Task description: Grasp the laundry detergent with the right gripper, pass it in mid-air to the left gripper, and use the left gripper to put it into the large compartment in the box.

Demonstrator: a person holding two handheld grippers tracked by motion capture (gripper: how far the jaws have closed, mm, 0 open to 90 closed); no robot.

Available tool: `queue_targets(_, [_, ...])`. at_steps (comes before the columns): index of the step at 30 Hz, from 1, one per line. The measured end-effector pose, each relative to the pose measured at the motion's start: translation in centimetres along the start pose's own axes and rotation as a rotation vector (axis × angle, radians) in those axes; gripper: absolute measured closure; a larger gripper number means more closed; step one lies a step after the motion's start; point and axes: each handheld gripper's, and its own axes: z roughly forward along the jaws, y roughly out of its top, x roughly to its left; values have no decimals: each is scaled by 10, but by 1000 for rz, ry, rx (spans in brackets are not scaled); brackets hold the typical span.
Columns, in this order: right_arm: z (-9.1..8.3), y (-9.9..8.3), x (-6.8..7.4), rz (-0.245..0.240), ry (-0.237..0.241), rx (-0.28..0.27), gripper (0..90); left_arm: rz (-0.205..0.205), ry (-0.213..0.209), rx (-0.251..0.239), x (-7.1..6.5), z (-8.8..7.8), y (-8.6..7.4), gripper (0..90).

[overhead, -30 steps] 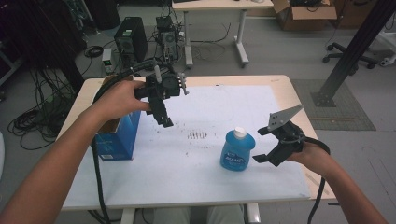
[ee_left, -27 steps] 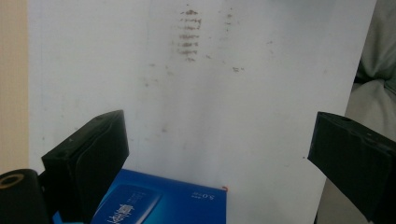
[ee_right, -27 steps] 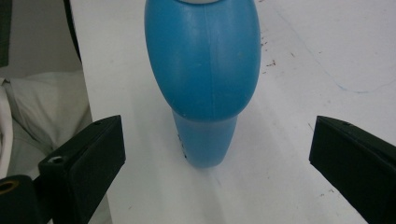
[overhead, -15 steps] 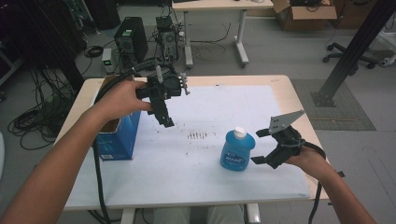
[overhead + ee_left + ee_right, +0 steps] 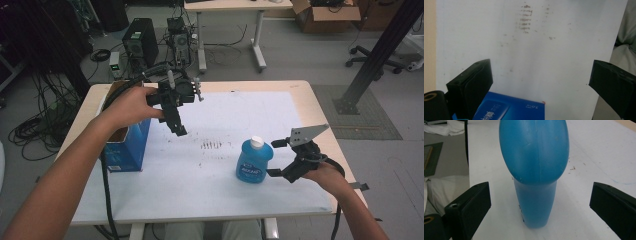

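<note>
Table (image 5: 300,90): wooden top under a white sheet (image 5: 225,190) that carries faint brown marks at centre.
Box (image 5: 127,145): blue carton, top open, upright at the sheet's left edge, well apart from the bottle.
Bottle (image 5: 254,161): blue plastic, white cap, upright on the sheet, front right of centre.
Bottle handling: judged moderately light, walls slightly yielding, surface smooth and likely slippery; liquid inside may shift the weight. It is broad one way and narrow the other.
Grip point: mid-body across the narrow faces, below the shoulder, not the cap.
Right gripper (image 5: 279,157): jaws wide apart, holding nothing, set level on either side of the bottle without touching it; in the right gripper view the bottle (image 5: 534,170) stands centred between them.
Right hand pose: low over the table's right edge, forearm entering from bottom right.
Left gripper (image 5: 176,120): jaws wide apart, empty, raised above the sheet just right of the box, pointing down.
Left gripper view: box corner (image 5: 509,108) below, nothing gripped.
</note>
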Motion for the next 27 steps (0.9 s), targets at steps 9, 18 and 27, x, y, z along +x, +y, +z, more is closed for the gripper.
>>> queue_targets(9, [7,-10,0,13,7,-60,29,-5,-3,-4,1,0,-1,53])
queue_targets(18, [13,-17,1,17,13,-99,27,-5,-6,-2,1,1,-1,53])
queue_targets(27, [12,-24,1,22,6,-141,26,-5,-8,4,1,2,1,53])
